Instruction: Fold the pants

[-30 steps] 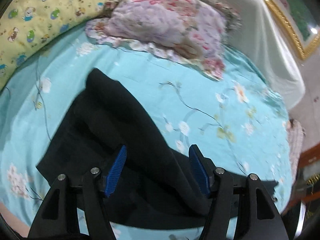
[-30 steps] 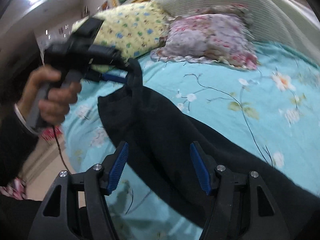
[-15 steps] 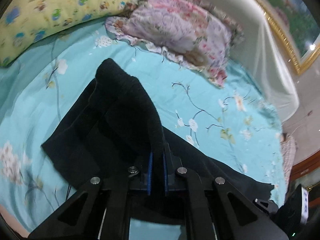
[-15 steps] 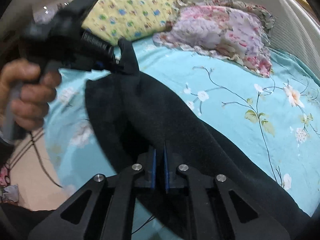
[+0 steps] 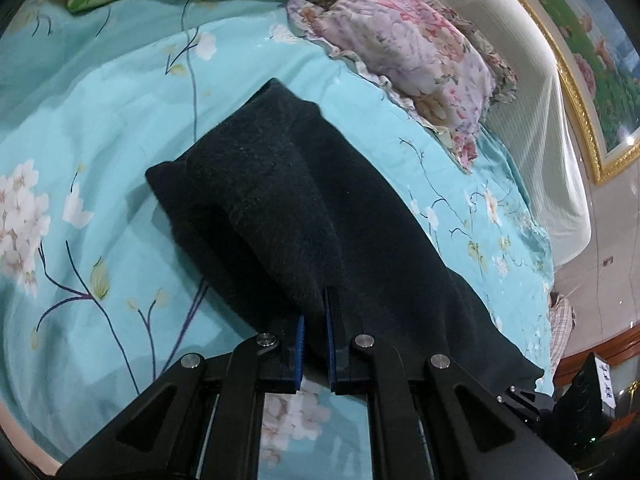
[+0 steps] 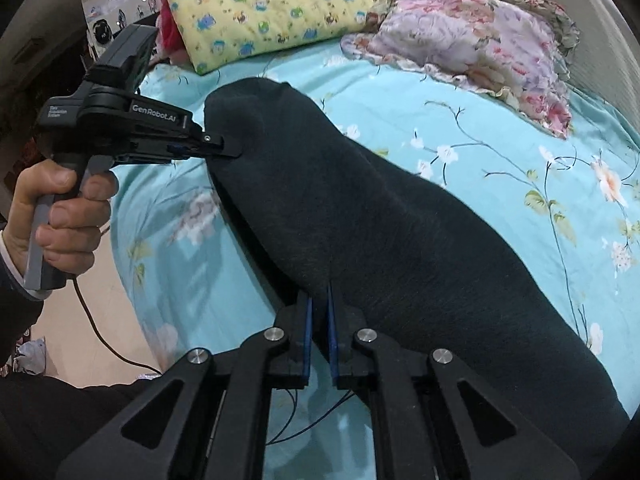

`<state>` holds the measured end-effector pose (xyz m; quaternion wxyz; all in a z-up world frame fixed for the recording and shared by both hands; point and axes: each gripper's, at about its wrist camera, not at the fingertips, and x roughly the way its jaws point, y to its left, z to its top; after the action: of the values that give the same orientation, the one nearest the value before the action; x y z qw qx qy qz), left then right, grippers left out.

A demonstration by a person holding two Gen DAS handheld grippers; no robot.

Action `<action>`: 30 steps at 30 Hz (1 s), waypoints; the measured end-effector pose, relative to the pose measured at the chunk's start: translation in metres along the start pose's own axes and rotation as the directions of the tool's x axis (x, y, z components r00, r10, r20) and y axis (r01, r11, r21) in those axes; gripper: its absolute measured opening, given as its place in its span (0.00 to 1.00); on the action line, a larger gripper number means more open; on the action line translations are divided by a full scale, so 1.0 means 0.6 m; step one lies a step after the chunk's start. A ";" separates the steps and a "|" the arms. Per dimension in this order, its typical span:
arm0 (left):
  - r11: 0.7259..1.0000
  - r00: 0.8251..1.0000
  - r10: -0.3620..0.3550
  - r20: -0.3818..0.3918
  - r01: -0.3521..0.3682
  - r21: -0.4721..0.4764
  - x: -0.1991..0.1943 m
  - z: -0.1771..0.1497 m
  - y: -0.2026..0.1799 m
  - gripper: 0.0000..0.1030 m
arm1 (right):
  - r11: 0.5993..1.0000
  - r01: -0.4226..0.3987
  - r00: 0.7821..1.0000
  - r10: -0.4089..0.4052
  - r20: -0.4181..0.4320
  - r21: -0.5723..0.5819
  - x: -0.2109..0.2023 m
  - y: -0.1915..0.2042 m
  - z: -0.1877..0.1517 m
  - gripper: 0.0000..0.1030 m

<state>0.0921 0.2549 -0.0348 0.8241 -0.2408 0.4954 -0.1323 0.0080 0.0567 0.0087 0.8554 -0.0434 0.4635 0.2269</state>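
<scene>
Right wrist view: both grippers, left gripper and right gripper, pinching black pants edge; thin bite, risk of slipping mid-fold on bed.

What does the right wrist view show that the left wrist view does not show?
Only the right wrist view: the person's hand holding the left claw, shut on the pants' edge. Only the left wrist view: a gold picture frame. Both: dark pants on the turquoise sheet, a floral pillow, a yellow pillow, each view's own claw shut on fabric.
</scene>
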 end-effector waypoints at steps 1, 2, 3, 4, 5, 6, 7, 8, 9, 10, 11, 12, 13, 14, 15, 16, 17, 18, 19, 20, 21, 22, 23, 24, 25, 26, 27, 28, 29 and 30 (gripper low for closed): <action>1.000 1.000 -0.004 -0.001 0.004 -0.007 0.002 -0.001 0.007 0.07 | 1.000 0.000 1.000 0.000 -0.008 0.003 0.003 0.001 0.001 0.07; 1.000 1.000 -0.006 0.001 0.006 -0.014 0.003 -0.001 0.010 0.07 | 1.000 0.000 1.000 0.000 -0.016 0.004 0.007 0.003 0.002 0.07; 1.000 1.000 -0.012 0.006 0.013 -0.018 0.004 -0.002 0.015 0.07 | 1.000 0.002 1.000 -0.002 -0.020 0.005 0.009 0.003 0.003 0.07; 1.000 1.000 -0.015 0.006 0.015 -0.021 0.005 -0.001 0.016 0.07 | 1.000 0.005 1.000 -0.004 -0.022 0.006 0.011 0.004 0.005 0.07; 1.000 1.000 -0.015 -0.004 0.015 -0.024 0.008 -0.002 0.021 0.08 | 1.000 0.004 1.000 -0.004 -0.026 0.009 0.012 0.004 0.006 0.08; 0.999 1.000 -0.015 -0.011 0.015 -0.029 0.009 -0.004 0.025 0.08 | 1.000 -0.003 0.999 0.004 -0.035 0.018 0.015 0.003 0.006 0.09; 0.999 1.000 -0.019 -0.013 0.018 -0.032 0.008 -0.005 0.027 0.10 | 0.999 -0.014 0.999 0.015 -0.043 0.030 0.018 0.001 0.005 0.12; 0.999 1.000 -0.018 -0.016 0.017 -0.033 0.005 -0.008 0.029 0.11 | 0.999 -0.026 0.998 0.028 -0.048 0.042 0.020 -0.002 0.005 0.14; 1.000 1.000 -0.011 -0.015 0.010 -0.026 0.000 -0.009 0.029 0.11 | 0.998 -0.032 0.998 0.034 -0.048 0.050 0.019 -0.004 0.004 0.14; 1.000 1.000 -0.003 -0.012 0.003 -0.023 -0.005 -0.010 0.028 0.12 | 0.998 -0.036 0.998 0.038 -0.047 0.053 0.017 -0.005 0.004 0.15; 1.000 1.000 0.009 -0.007 -0.009 -0.021 -0.013 -0.011 0.027 0.13 | 0.998 -0.042 0.998 0.045 -0.049 0.055 0.015 -0.006 0.005 0.17; 1.000 1.000 0.023 0.002 -0.023 -0.017 -0.023 -0.012 0.026 0.17 | 0.997 -0.050 0.997 0.053 -0.051 0.060 0.012 -0.007 0.005 0.19; 0.999 0.999 0.034 0.010 -0.034 -0.013 -0.030 -0.011 0.024 0.26 | 0.996 -0.062 0.997 0.066 -0.051 0.071 0.008 -0.010 0.006 0.26; 0.998 0.998 0.060 0.027 -0.059 -0.008 -0.041 -0.011 0.024 0.34 | 0.994 -0.077 0.996 0.081 -0.046 0.081 0.004 -0.010 0.005 0.32; 0.997 0.995 0.083 0.047 -0.082 -0.005 -0.052 -0.011 0.023 0.51 | 0.991 -0.095 0.995 0.098 -0.035 0.094 -0.002 -0.013 0.007 0.35; 0.996 0.994 0.090 0.058 -0.090 -0.003 -0.058 -0.011 0.023 0.63 | 0.989 -0.108 0.994 0.111 -0.023 0.104 -0.008 -0.015 0.008 0.38; 0.995 0.992 0.104 0.071 -0.104 -0.004 -0.066 -0.011 0.024 0.65 | 0.986 -0.120 0.992 0.122 -0.010 0.115 -0.015 -0.018 0.010 0.39; 0.994 0.990 0.112 0.080 -0.112 -0.006 -0.072 -0.010 0.024 0.65 | 0.984 -0.130 0.991 0.130 0.006 0.126 -0.021 -0.022 0.014 0.39; 0.993 0.990 0.115 0.081 -0.114 -0.007 -0.074 -0.009 0.026 0.68 | 0.981 -0.138 0.990 0.136 0.022 0.136 -0.027 -0.027 0.017 0.39; 0.993 0.990 0.122 0.072 -0.121 -0.013 -0.072 -0.006 0.029 0.70 | 0.978 -0.145 0.989 0.140 0.043 0.151 -0.034 -0.034 0.023 0.39; 0.992 0.990 0.126 0.065 -0.125 -0.019 -0.070 -0.004 0.031 0.72 | 0.976 -0.148 0.988 0.140 0.057 0.160 -0.038 -0.038 0.027 0.39; 0.992 0.990 0.126 0.057 -0.124 -0.034 -0.066 -0.002 0.036 0.72 | 0.974 -0.146 0.988 0.135 0.072 0.174 -0.041 -0.045 0.031 0.39; 0.992 0.991 0.122 0.052 -0.120 -0.043 -0.064 -0.001 0.040 0.72 | 0.972 -0.135 0.989 0.121 0.084 0.193 -0.043 -0.056 0.037 0.39; 0.991 0.992 0.120 0.044 -0.118 -0.057 -0.060 0.001 0.043 0.72 | 0.970 -0.129 0.990 0.113 0.089 0.208 -0.042 -0.066 0.041 0.39; 0.991 0.994 0.109 0.032 -0.106 -0.077 -0.055 0.003 0.049 0.72 | 0.966 -0.125 0.990 0.105 0.096 0.225 -0.042 -0.076 0.044 0.39; 0.992 0.995 0.095 0.028 -0.092 -0.091 -0.051 0.004 0.050 0.73 | 0.962 -0.120 0.990 0.097 0.102 0.246 -0.041 -0.089 0.047 0.39; 0.992 0.996 0.081 0.026 -0.078 -0.102 -0.049 0.005 0.053 0.73 | 0.957 -0.113 0.991 0.087 0.106 0.268 -0.039 -0.102 0.051 0.39; 0.992 0.997 0.070 0.029 -0.067 -0.111 -0.048 0.007 0.054 0.73 | 0.951 -0.103 0.991 0.074 0.107 0.293 -0.036 -0.116 0.054 0.39; 0.991 0.997 0.063 0.034 -0.058 -0.122 -0.047 0.010 0.056 0.73 | 0.947 -0.097 0.992 0.067 0.106 0.307 -0.034 -0.126 0.057 0.39; 0.990 0.997 0.060 0.038 -0.055 -0.126 -0.046 0.013 0.056 0.73 | 0.941 -0.093 0.992 0.061 0.106 0.326 -0.031 -0.140 0.063 0.39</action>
<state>0.0854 0.2982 -0.0286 0.8210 -0.2801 0.4922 -0.0720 0.0645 -0.0142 0.0336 0.8621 0.1293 0.4553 0.1811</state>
